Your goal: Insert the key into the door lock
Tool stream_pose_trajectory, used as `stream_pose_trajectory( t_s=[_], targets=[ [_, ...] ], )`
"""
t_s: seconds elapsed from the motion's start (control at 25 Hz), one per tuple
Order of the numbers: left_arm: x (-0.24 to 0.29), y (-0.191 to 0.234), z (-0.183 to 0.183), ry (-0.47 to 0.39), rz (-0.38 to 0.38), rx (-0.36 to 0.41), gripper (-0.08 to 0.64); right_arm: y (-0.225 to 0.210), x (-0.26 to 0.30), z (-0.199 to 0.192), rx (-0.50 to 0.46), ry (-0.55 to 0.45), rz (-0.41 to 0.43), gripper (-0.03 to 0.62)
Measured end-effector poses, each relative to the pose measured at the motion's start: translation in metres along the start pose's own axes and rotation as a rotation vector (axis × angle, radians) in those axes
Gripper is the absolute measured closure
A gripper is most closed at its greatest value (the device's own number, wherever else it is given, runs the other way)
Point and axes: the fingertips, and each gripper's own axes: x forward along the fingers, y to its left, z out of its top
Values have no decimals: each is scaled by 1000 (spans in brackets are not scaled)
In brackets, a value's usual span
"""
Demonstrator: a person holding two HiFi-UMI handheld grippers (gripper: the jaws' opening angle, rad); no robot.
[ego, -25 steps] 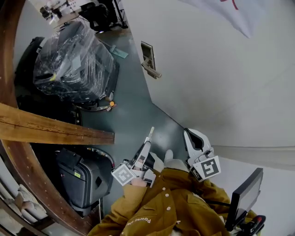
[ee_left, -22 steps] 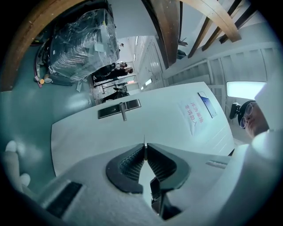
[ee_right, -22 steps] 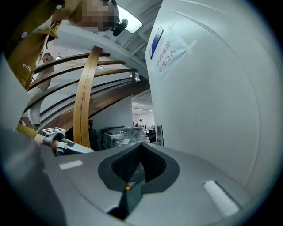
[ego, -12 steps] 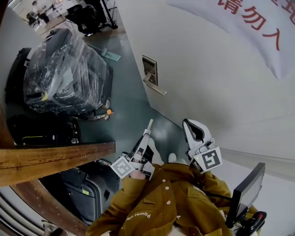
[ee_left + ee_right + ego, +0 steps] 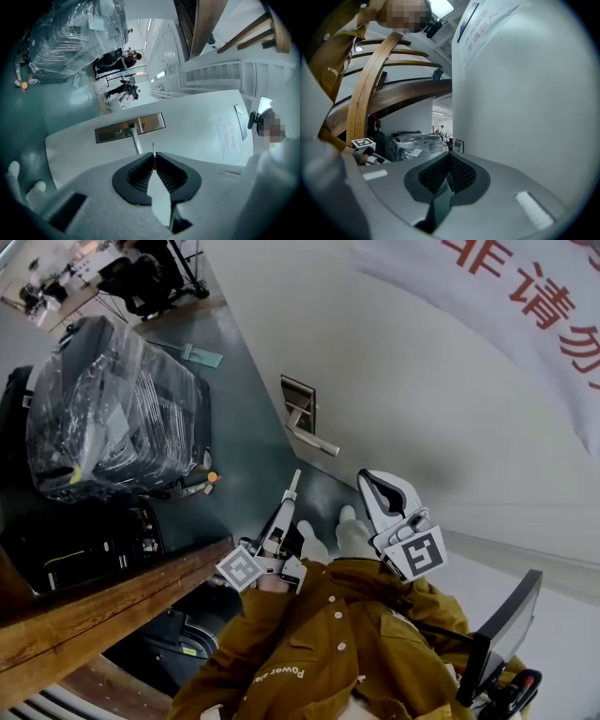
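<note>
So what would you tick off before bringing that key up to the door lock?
1. Key gripped: ok. The left hand-held gripper is shut on the key, tip poking out.
2. Lock in sight: ok. The lock plate and door handle lie ahead of the key.
3. Key at the lock: not ok. It is well short of the plate.
4. Key lined up with the keyhole: cannot tell; the keyhole is too small to make out.
5. Spare hand free: ok. The right hand-held gripper is shut, nothing between its jaws.
</note>
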Motion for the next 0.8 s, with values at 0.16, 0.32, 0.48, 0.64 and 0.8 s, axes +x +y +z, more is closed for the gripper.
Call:
stream_pose_trajectory(
  t_s=[0.16, 0.32, 0.48, 0.64, 0.8],
  targets=[
    [13, 6, 13, -25, 3, -27, 532, -1, 16, 2, -9, -4, 55, 586],
    [25, 25, 24, -42, 31, -32, 534, -5, 28, 11, -29, -55, 91, 586],
    [43, 46, 31, -32, 30, -41, 532, -7, 38, 8, -63, -48, 120, 586],
    [66, 70, 33, -2, 13, -67, 533, -4, 46, 5, -93, -37, 149, 586],
    [87, 95, 38, 26, -5, -76, 533, -1, 50, 0, -105, -16, 168, 586]
  ],
)
